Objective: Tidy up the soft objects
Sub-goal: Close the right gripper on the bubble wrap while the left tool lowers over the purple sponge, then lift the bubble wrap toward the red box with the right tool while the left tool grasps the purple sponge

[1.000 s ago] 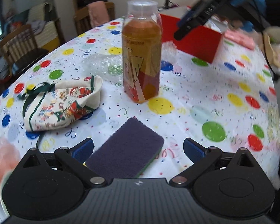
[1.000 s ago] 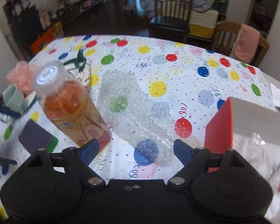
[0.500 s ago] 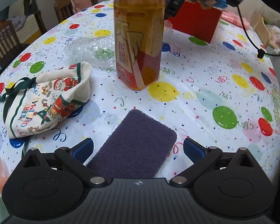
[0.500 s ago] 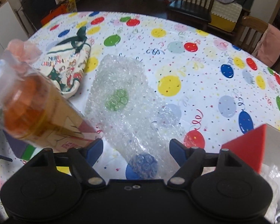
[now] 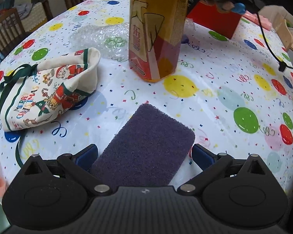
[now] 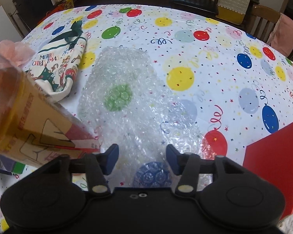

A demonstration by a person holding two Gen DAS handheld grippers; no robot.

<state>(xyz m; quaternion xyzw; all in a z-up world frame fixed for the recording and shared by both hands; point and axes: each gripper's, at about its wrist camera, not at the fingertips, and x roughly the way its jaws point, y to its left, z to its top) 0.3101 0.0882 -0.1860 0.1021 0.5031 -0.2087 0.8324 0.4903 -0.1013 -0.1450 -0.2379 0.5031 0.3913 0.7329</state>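
Note:
A dark purple sponge (image 5: 146,148) lies flat on the balloon tablecloth, between the fingers of my open left gripper (image 5: 144,155). A Christmas cloth bag (image 5: 46,91) lies left of it; it also shows in the right wrist view (image 6: 60,66). A sheet of clear bubble wrap (image 6: 130,105) lies on the table, its near end between the fingers of my right gripper (image 6: 142,159), which is open but partly closed in. The bubble wrap also shows in the left wrist view (image 5: 103,37) behind the bottle.
A tall tea bottle (image 5: 158,29) stands just past the sponge; it looms at the left of the right wrist view (image 6: 29,120). A red box (image 6: 275,175) sits to the right. A pink fluffy thing (image 6: 13,50) lies far left. Chairs ring the table.
My left gripper has moved forward and down over the sponge. My right gripper has come down onto the near end of the bubble wrap and its fingers have narrowed.

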